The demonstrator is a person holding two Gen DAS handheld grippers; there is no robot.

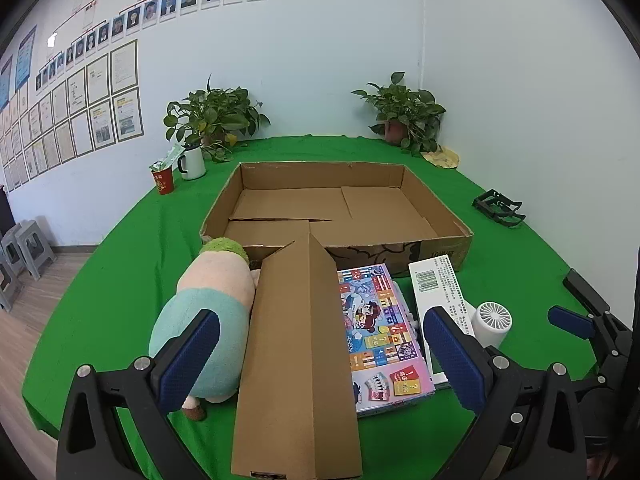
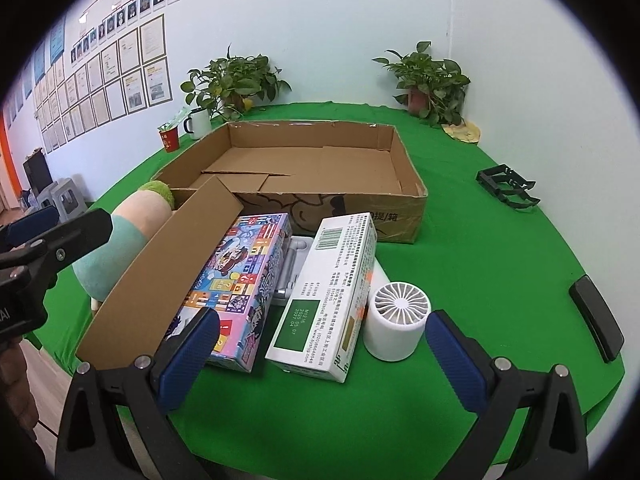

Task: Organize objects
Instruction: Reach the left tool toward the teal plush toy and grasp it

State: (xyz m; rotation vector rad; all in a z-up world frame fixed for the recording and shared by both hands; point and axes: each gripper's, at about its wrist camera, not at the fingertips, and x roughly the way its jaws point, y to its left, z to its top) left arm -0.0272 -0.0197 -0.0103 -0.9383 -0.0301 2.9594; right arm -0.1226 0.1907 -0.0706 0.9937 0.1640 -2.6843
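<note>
A wide, shallow cardboard tray (image 1: 400,254) (image 2: 396,212) lies open on the green table. In front of it lie a long brown carton (image 1: 296,360) (image 2: 160,280), a pastel plush toy (image 1: 204,312) (image 2: 124,224), a colourful game box (image 1: 380,332) (image 2: 240,288), a white barcoded box (image 1: 436,292) (image 2: 332,292) and a small white fan (image 1: 494,322) (image 2: 398,320). My left gripper (image 1: 320,360) is open above the near end of the brown carton and touches nothing. My right gripper (image 2: 322,356) is open, short of the white box and the fan, and holds nothing.
Two potted plants (image 1: 216,116) (image 1: 404,114), a white mug (image 1: 192,162) and a red cup (image 1: 163,180) stand at the back. A black frame (image 2: 508,186) and a flat black object (image 2: 596,316) lie on the right. Grey stools (image 1: 24,248) stand left of the table.
</note>
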